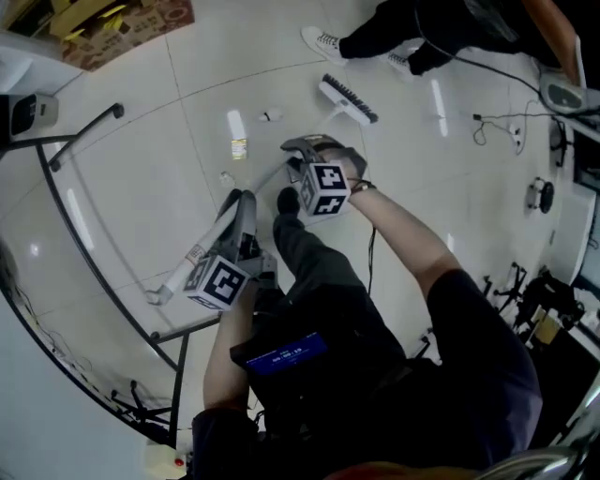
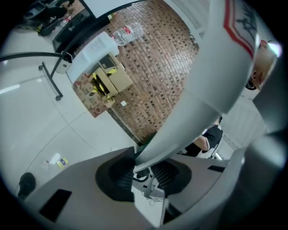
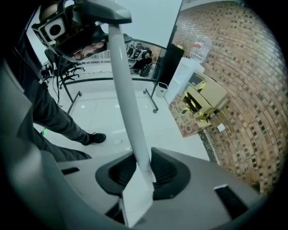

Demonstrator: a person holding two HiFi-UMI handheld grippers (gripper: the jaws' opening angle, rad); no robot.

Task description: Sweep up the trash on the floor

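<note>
While the person bends over the white tiled floor [image 1: 141, 178], the left gripper [image 2: 144, 173] is clamped on the broom handle [image 2: 211, 85], a thick white shaft with red print that runs up from between its pads. Seen from above, that handle slants across the tiles to the broom head [image 1: 348, 100], whose dark bristles lie on the floor at the far end. The right gripper [image 3: 141, 173] is closed on a thinner white pole [image 3: 128, 103] topped with a grey grip [image 3: 104, 11]. I can't tell whether that pole belongs to a dustpan.

The trash is scattered on the open floor to the left of the broom handle. There is a yellow-labelled scrap [image 1: 239, 148], a small white piece [image 1: 272, 115] near the broom head, and a tiny bit [image 1: 225, 176] closer to the left gripper. None of it touches the bristles.

Cardboard boxes [image 1: 122, 23] sit over by the brick wall [image 2: 157, 76]. A second person's white sneaker [image 1: 323, 42] stands beyond the broom head.
</note>
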